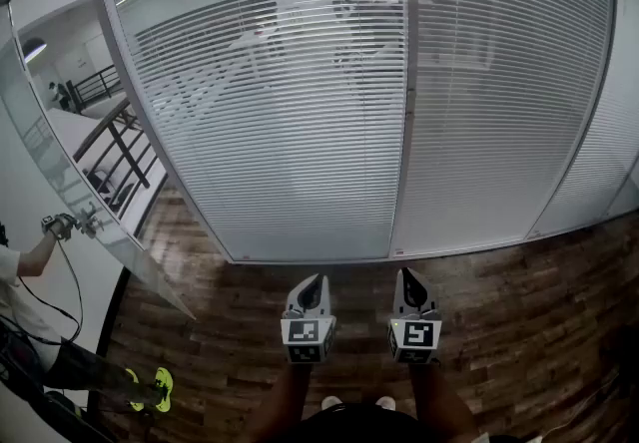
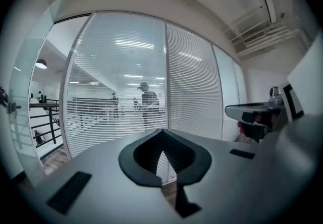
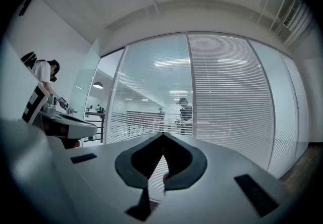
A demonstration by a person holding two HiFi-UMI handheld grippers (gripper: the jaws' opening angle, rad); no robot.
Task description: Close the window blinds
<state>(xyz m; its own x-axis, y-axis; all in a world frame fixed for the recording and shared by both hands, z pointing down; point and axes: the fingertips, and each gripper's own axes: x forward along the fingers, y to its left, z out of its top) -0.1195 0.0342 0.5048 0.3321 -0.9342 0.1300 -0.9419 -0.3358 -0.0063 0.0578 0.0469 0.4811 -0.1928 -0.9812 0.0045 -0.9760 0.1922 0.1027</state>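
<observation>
White blinds (image 1: 280, 132) show open slats; you hold the left hand-held gripper (image 1: 311, 291) and right hand-held gripper (image 1: 411, 287) closed and empty, well back, nothing reached yet.

White blinds (image 1: 300, 132) with thin horizontal slat stripes on every panel. Window frame (image 1: 405, 132) pale grey. Floor (image 1: 519, 311) is dark brown wood planks with streaky grain. The left gripper (image 1: 316, 283) and right gripper (image 1: 408, 278) have light grey bodies and black jaw pads. Their cube faces are white with black square marker patterns, and the right one's cube has a small green light. Railing (image 1: 118, 147) behind the glass is black. Person at the left edge: white sleeve (image 1: 10, 266), dark trousers (image 1: 60, 371), neon yellow-green shoes (image 1: 160, 388).
</observation>
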